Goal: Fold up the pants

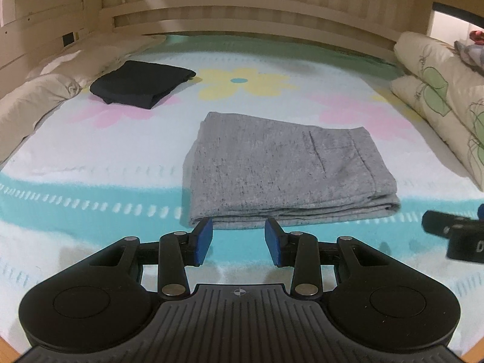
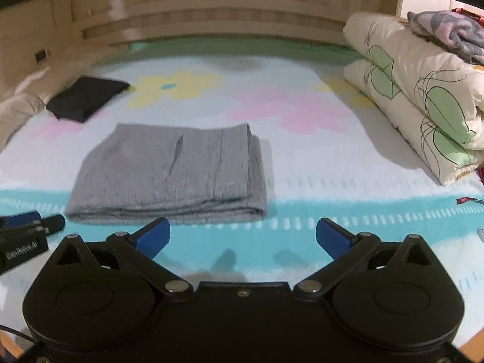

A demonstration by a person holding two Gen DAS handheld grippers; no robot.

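Note:
The grey pants [image 1: 281, 172] lie folded into a flat rectangle on the flowered bed sheet [image 1: 90, 157]; they also show in the right wrist view [image 2: 172, 178]. My left gripper [image 1: 239, 240] is open and empty, just in front of the pants' near edge. My right gripper [image 2: 242, 237] is wide open and empty, in front of and to the right of the pants. The right gripper's tip shows at the left view's right edge [image 1: 447, 230]; the left gripper shows at the right view's left edge [image 2: 24, 233].
A folded black garment [image 1: 142, 83] lies far left on the sheet, also in the right wrist view [image 2: 86, 98]. Beige pillows [image 1: 39, 96] line the left side. A folded leaf-print quilt [image 2: 417, 96] is stacked at the right. A wooden headboard [image 1: 242, 15] closes the back.

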